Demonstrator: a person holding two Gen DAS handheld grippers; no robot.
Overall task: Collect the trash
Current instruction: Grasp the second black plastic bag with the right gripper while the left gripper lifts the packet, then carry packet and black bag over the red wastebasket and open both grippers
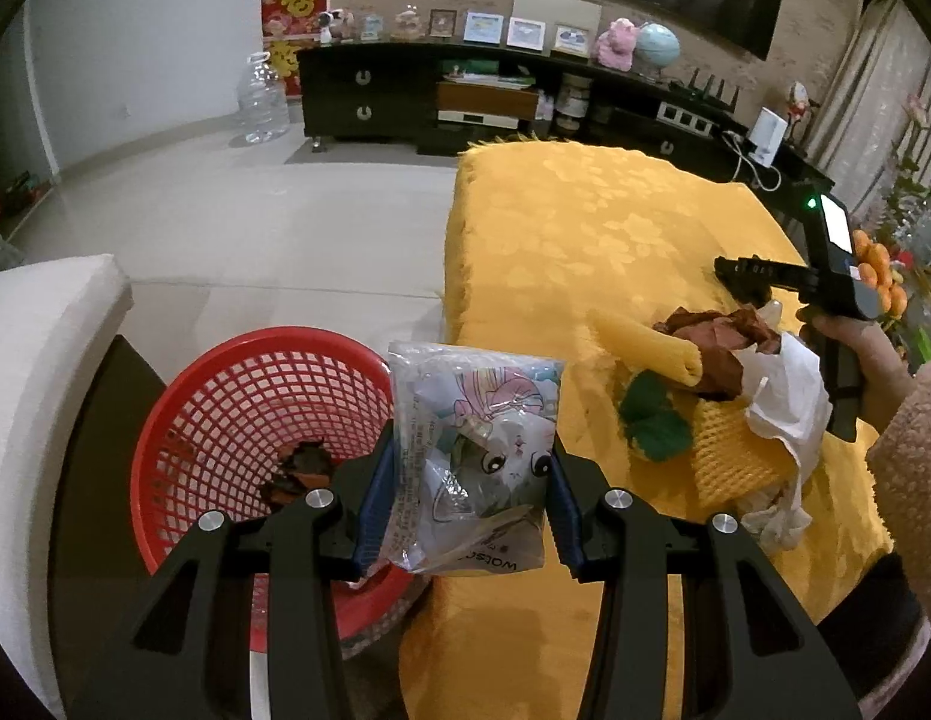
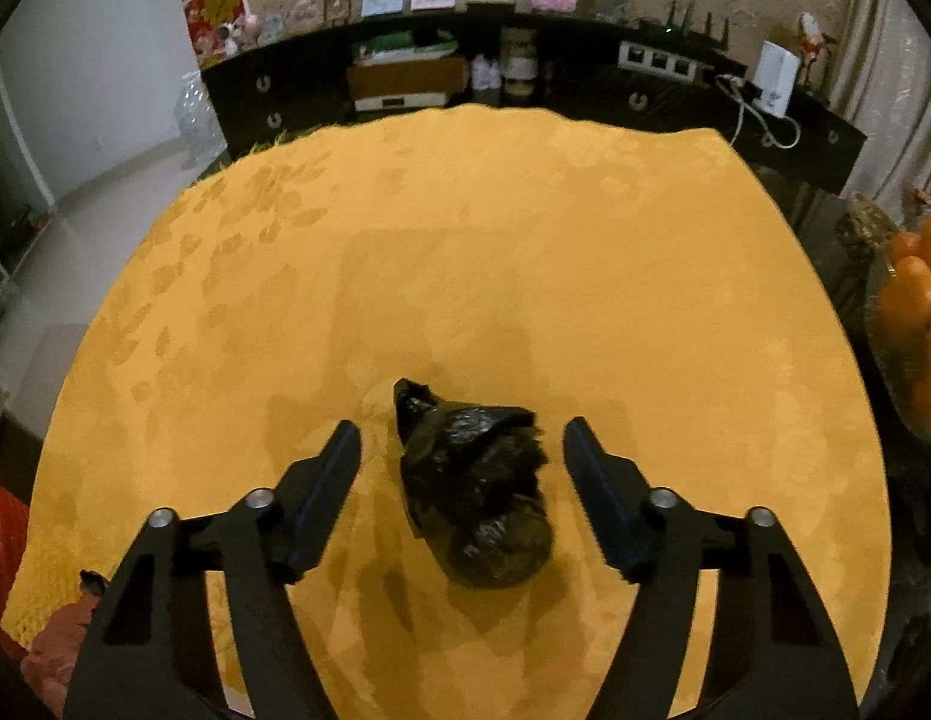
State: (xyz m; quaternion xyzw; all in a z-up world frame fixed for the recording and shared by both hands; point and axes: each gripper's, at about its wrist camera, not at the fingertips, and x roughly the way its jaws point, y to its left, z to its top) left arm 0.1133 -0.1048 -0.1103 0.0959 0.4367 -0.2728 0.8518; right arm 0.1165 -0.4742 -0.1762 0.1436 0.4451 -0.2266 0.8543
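The left gripper is holding a clear plastic packet with a cartoon print, and its two jaws are pressing on the packet from both sides. The packet is hanging in the air between the red mesh basket and the edge of the table with the yellow cloth. The basket is standing low, beside the table, and some dark brown scraps are lying inside it. On the cloth, to the right of the packet, a pile of trash is waiting: a brown crumpled paper, a white plastic bag, yellow foam netting and a green leaf-shaped piece. The right gripper is hovering low over the yellow cloth with its jaws wide apart, one on each side of a crumpled black plastic bag, which is lying on the cloth between them. I cannot tell if the fingers are touching it. A bowl of oranges is standing at the right edge of the table.
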